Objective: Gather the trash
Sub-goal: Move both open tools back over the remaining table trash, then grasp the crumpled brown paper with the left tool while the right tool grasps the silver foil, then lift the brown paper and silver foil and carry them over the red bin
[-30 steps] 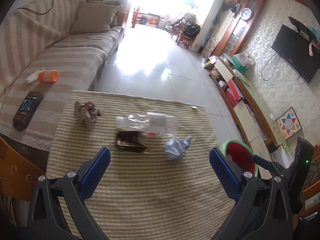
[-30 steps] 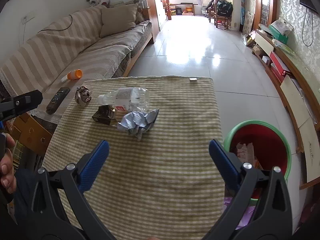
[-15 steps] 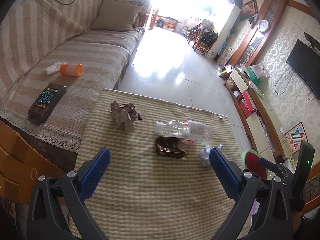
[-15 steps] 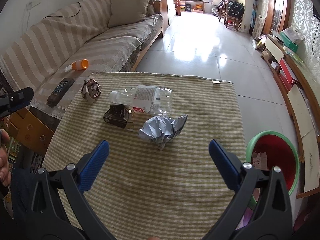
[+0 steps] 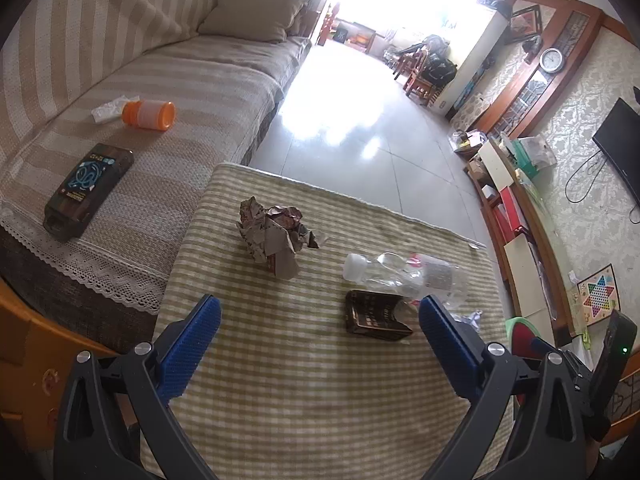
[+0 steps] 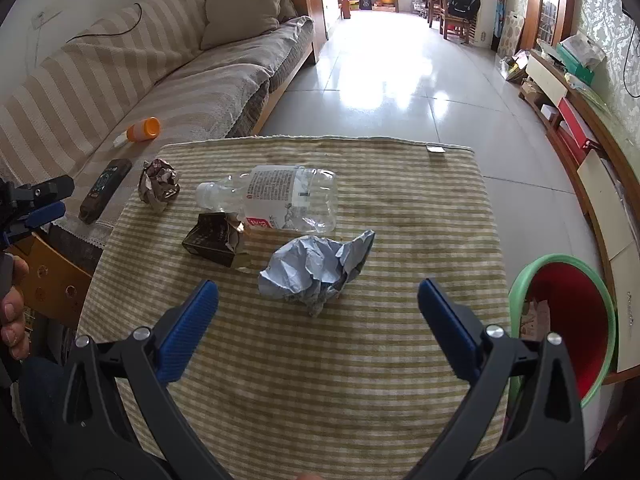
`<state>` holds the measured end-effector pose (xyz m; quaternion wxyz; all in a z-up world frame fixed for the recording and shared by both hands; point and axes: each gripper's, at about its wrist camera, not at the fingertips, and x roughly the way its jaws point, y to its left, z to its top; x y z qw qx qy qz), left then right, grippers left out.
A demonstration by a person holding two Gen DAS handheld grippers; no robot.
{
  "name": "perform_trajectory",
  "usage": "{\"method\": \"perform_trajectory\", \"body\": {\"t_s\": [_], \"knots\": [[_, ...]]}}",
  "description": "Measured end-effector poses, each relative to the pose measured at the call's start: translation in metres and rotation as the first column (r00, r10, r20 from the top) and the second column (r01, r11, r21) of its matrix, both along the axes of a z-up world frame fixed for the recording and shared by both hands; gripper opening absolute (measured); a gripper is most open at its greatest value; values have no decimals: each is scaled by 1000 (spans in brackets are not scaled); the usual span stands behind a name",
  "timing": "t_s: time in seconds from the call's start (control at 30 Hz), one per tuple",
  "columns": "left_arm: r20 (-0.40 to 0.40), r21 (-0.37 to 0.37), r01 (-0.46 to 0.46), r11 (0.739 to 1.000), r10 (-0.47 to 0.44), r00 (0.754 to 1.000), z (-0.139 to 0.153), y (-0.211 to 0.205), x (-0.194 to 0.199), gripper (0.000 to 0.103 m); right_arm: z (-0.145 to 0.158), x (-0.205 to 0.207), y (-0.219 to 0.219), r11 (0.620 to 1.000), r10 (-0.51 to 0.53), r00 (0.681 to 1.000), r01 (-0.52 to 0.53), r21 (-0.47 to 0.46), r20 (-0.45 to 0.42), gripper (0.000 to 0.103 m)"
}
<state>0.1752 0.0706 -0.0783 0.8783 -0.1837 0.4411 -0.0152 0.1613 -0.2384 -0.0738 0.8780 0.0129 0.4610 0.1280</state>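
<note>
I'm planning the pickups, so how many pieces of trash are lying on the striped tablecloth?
4: a crumpled brown paper at the far left, a clear plastic bottle in the middle, a dark carton against it, and a crumpled grey wrapper nearest the right tongs.

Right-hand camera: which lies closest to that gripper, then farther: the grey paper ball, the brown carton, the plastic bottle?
1. Grey paper ball, straight ahead of the right gripper.
2. Brown carton, ahead-left.
3. Plastic bottle, just behind the carton.

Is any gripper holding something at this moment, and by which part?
Nothing is held. The left gripper and right gripper are both open above the table.
</note>
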Motion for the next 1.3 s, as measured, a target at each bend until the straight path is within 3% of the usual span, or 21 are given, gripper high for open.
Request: {"method": "perform_trajectory", "body": {"t_s": [0.37, 0.83, 0.9, 1.0, 1.1, 1.3], "knots": [[-103, 56, -16, 998, 22, 994, -51, 12, 73, 95, -37, 38, 12, 1000, 2, 999, -1, 15, -53, 98], [-171, 149, -37, 988, 62, 983, -91, 16, 117, 93, -70, 54, 16, 1000, -22, 995, 24, 20, -100, 96], [-173, 147, -35, 989, 61, 983, -94, 17, 118, 78, -72, 56, 17, 1000, -16, 994, 19, 25, -112, 80], [-188, 131, -6, 991, 31, 982, -98, 14, 117, 58, -75, 55, 19, 999, -3, 991, 8, 37, -131, 67], [-180, 128, 14, 992, 9, 984, -97, 10, 112, 45, -72, 51, 20, 999, -3, 993, 8, 41, -121, 57], [-144, 137, 18, 990, 2, 990, -80, 8, 95, 42, -53, 42, 15, 998, 2, 996, 4, 61, -91, 54]]}}
